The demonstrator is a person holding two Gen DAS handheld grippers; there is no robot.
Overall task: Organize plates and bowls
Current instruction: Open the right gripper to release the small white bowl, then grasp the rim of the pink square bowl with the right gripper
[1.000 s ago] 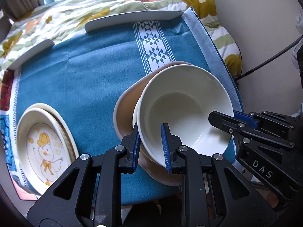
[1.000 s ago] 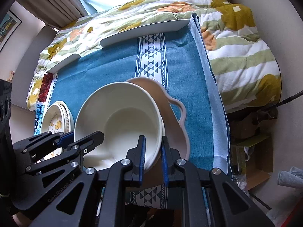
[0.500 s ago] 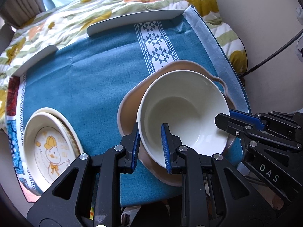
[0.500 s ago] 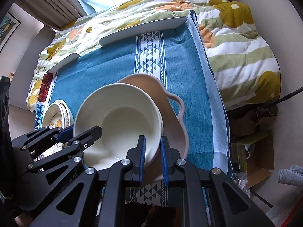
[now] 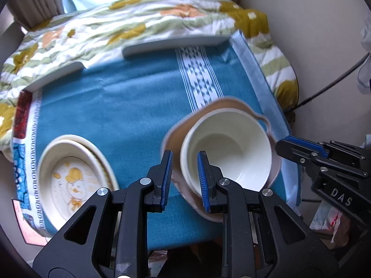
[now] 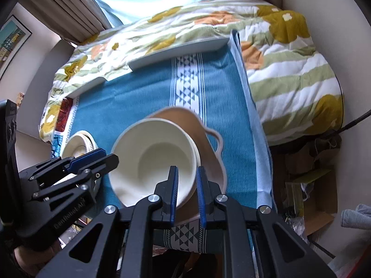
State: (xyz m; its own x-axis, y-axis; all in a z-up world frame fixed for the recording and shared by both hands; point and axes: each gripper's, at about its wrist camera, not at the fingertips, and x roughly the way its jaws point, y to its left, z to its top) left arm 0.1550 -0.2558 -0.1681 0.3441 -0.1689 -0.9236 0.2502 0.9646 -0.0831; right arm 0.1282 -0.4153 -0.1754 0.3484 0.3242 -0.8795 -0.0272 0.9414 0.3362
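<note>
Below, a round glossy cream bowl [image 5: 229, 148] nests in a matte tan handled dish [image 5: 264, 120].

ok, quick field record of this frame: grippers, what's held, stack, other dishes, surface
left gripper: jaws straddle the near-left rim of the tan handled dish and white bowl, gap visible, not clearly clamped
right gripper: jaws straddle the near-right rims of both, grip unclear
white bowl: nested inside tan handled dish
tan handled dish: tilted; contact with cloth not clear
duck-print plate: at left, stacked on another plate
surface: blue tablecloth
background: floral quilt
</note>
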